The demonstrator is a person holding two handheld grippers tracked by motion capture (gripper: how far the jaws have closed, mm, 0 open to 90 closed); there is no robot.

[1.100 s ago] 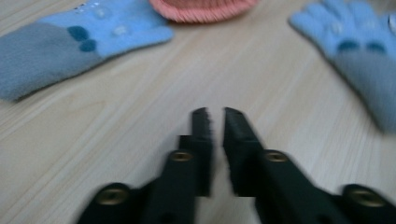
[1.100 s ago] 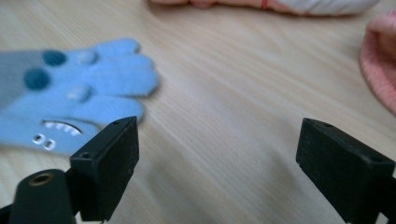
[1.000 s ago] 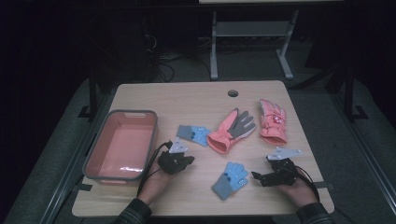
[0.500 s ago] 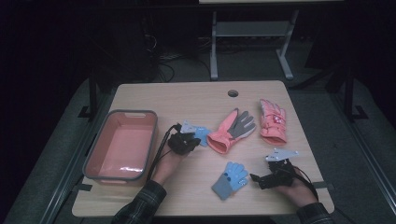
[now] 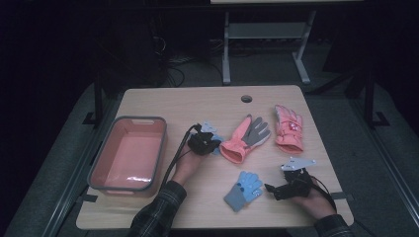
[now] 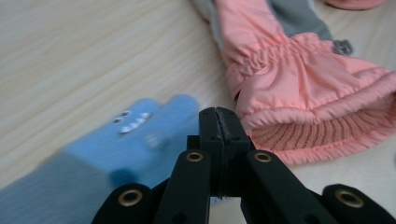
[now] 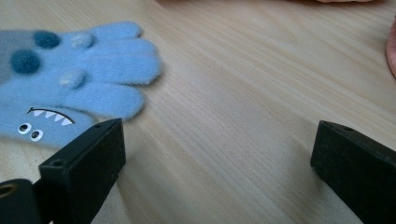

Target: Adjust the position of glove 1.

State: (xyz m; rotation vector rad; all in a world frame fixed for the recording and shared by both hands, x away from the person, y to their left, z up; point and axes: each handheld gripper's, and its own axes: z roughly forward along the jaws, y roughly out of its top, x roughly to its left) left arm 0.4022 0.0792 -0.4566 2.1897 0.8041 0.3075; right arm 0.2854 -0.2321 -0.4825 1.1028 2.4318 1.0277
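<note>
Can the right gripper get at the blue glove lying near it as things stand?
Probably yes: the right gripper is open, aimed at the blue glove, with bare table between them.

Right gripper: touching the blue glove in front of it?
Apart. Right gripper view: open right gripper sits over bare table; blue glove lies beyond its jaw.

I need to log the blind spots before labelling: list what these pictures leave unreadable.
- Small blue glove by the left tongs: high view, hand and tongs cover most of it.
- Same glove, left gripper view: blurred; whether the shut tongs pinch its fabric is unclear.
- Pink glove cuff: cut by the right edge.
- Other blue glove, right gripper view: cuff cut by the left edge.
</note>
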